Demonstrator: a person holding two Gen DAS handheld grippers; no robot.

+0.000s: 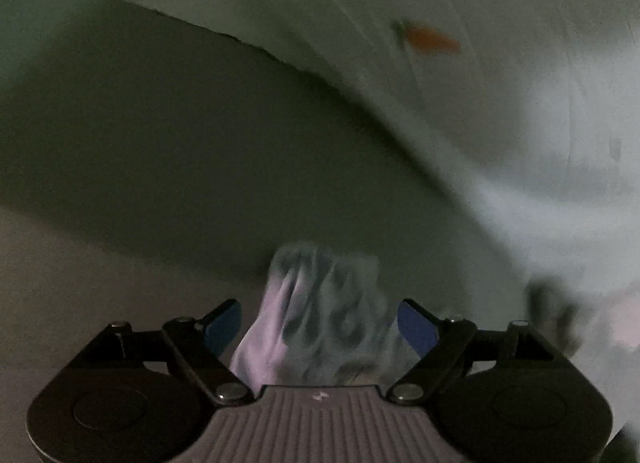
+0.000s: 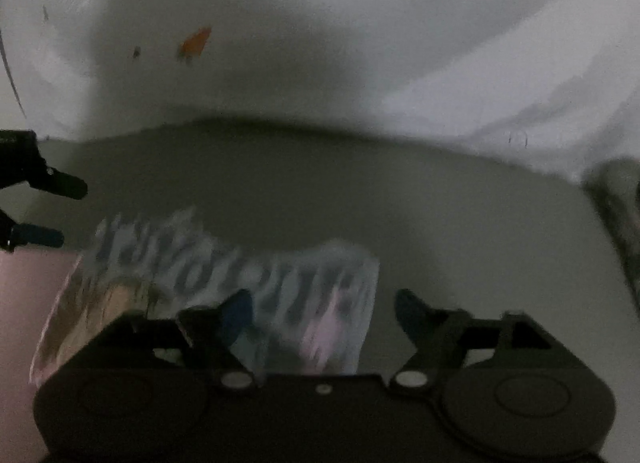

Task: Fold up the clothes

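A patterned garment, pale blue-white with dark blotches, lies on a grey surface between the spread fingers of my left gripper, which is open over it. In the right wrist view the same garment stretches across the lower left, partly under the gripper body. My right gripper is open, its left finger over the cloth, its right finger beside the cloth's edge. The left gripper shows at the far left edge, fingers apart. Both views are blurred.
A grey surface lies under the garment. A white wall or sheet with an orange mark rises behind it. More patterned cloth sits at the right edge. A pinkish area shows at lower left.
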